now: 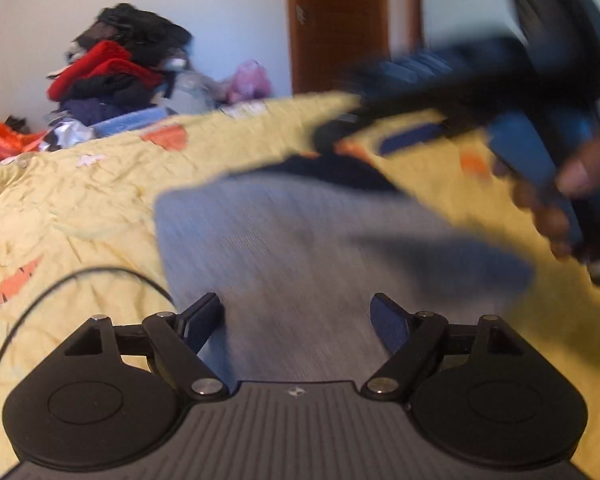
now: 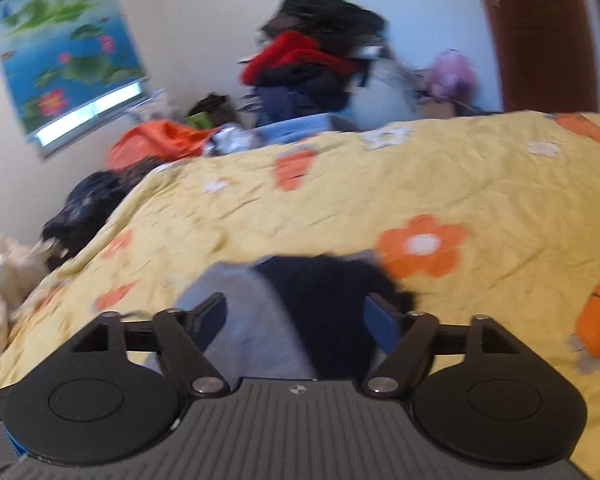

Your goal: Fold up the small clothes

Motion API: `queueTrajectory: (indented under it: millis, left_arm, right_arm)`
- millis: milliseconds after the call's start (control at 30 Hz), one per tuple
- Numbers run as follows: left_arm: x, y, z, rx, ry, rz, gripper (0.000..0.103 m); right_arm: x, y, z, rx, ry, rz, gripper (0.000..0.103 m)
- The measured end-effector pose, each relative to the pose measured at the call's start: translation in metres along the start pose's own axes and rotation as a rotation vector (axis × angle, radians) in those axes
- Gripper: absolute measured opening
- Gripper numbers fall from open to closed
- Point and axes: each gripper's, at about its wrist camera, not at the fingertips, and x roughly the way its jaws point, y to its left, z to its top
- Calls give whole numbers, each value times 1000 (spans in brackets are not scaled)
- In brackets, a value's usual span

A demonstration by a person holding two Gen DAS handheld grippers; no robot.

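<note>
A small grey garment (image 1: 300,248) with a dark navy part (image 1: 332,168) lies flat on the yellow flowered bedspread (image 1: 80,192). My left gripper (image 1: 298,316) hovers over its near edge, jaws wide apart with only cloth below them. In the right wrist view the same grey garment (image 2: 244,312) and its navy part (image 2: 332,300) lie under my right gripper (image 2: 296,316), which also stands open and grips nothing. From the left wrist view the right gripper (image 1: 332,140) shows blurred at the upper right, held by a hand (image 1: 572,184) above the garment's far end.
A heap of red, black and blue clothes (image 1: 116,76) is piled beyond the bed's far edge, beside an orange cloth (image 2: 156,140) and a pink bag (image 2: 452,72). A brown door (image 1: 336,20) stands behind. A black cable (image 1: 40,304) loops at the left.
</note>
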Motion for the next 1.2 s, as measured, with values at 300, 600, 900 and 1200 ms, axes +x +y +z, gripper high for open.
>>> queueTrajectory:
  millis: [300,600,900,1200]
  left_arm:
    - [-7,3,2,-21,11,36,82]
    - [-67,3,-52,-35,3,106,83]
    - [-128,53,-51,132,-177,511,83]
    - [-171,117,-38,154,-318,680,83]
  right_arm:
    - [27,13,-14,-62,99,-113,76]
    - [-7,26,-75,-112,103,-147,92]
    - [-58,41,-89,-184,21,-225,97]
    - [-79,8,-125,-55,108,-295,98]
